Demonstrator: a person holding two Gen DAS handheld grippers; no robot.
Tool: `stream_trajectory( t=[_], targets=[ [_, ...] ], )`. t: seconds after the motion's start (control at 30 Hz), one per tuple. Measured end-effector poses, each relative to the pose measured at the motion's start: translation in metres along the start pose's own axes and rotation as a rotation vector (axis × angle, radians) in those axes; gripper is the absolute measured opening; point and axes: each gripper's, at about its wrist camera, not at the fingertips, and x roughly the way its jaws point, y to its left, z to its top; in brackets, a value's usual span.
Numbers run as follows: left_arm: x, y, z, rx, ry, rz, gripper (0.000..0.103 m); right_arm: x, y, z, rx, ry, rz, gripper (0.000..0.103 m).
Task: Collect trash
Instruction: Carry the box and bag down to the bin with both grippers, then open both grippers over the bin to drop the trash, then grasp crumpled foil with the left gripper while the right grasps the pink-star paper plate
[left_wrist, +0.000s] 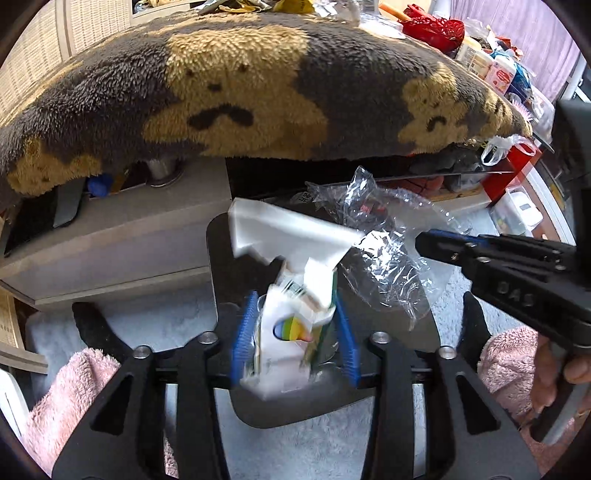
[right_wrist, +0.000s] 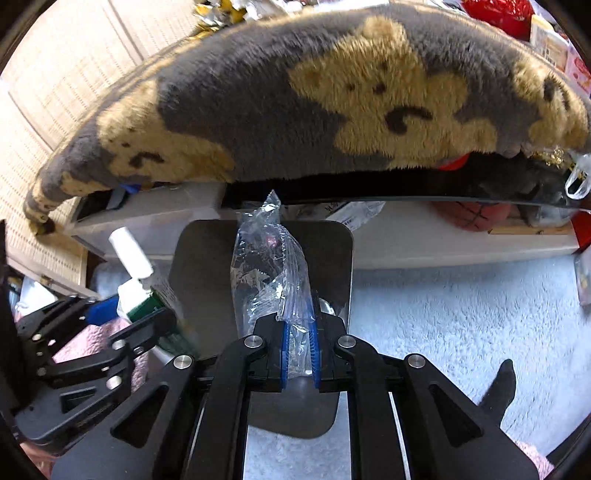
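Left gripper: jaws apart, crumpled white carton loose between pads | Right gripper: clamped on clear plastic wrapper | Both above dark bin, below bear-print blanket

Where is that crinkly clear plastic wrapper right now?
The clear plastic wrapper is pinched in the right gripper, centre of the right wrist view, above the dark bin, just right of the left gripper's white carton.

Daylight was bright and even, with deep shadow under the blanket. Fisheye curvature bent both views' edges, and the carton looked motion-blurred, perhaps from movement.
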Motion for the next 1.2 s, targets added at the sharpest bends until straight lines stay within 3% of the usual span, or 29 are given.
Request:
stream_trajectory(
  t=[0.03,0.07,0.1,0.13,0.27,0.33,0.4,0.47,0.63,0.9,1.03,1.2],
  targets=[
    [0.0,0.002,0.001,0.004,-0.004,0.002,0.049,0.004,-0.001,0.001,0.009,0.004,-0.007,0.013],
    [-0.002,0.003,0.002,0.006,-0.008,0.006,0.051,0.006,-0.002,0.003,0.016,0.005,-0.011,0.025],
    [-0.002,0.004,0.002,0.006,-0.013,0.008,0.051,0.008,-0.003,0.004,0.025,0.001,-0.014,0.047],
    [-0.004,0.005,0.004,0.002,-0.017,0.008,0.053,0.008,-0.003,0.005,0.034,-0.007,-0.016,0.055],
    [-0.01,0.011,0.008,-0.014,-0.03,0.009,0.063,0.006,-0.003,0.012,0.043,-0.022,-0.045,0.058],
    [-0.014,0.012,0.012,-0.024,-0.04,0.012,0.068,0.0,-0.002,0.014,0.046,-0.04,-0.056,0.067],
    [-0.024,0.015,0.015,-0.037,-0.065,0.013,0.076,-0.013,0.0,0.017,0.049,-0.079,-0.068,0.088],
    [-0.036,0.017,0.019,-0.051,-0.098,0.013,0.091,-0.028,0.001,0.021,0.045,-0.128,-0.092,0.1],
    [-0.071,0.015,0.029,-0.071,-0.169,-0.001,0.095,-0.077,0.011,0.034,-0.012,-0.211,-0.133,0.1],
    [-0.12,0.017,0.053,-0.087,-0.279,0.027,0.095,-0.147,-0.006,0.082,-0.02,-0.329,-0.139,0.1],
    [-0.129,0.019,0.072,-0.083,-0.304,0.032,0.095,-0.155,-0.018,0.103,-0.003,-0.357,-0.159,0.1],
    [-0.123,0.015,0.108,-0.065,-0.33,0.023,0.095,-0.132,-0.035,0.137,0.01,-0.353,-0.188,0.1]
  ],
)
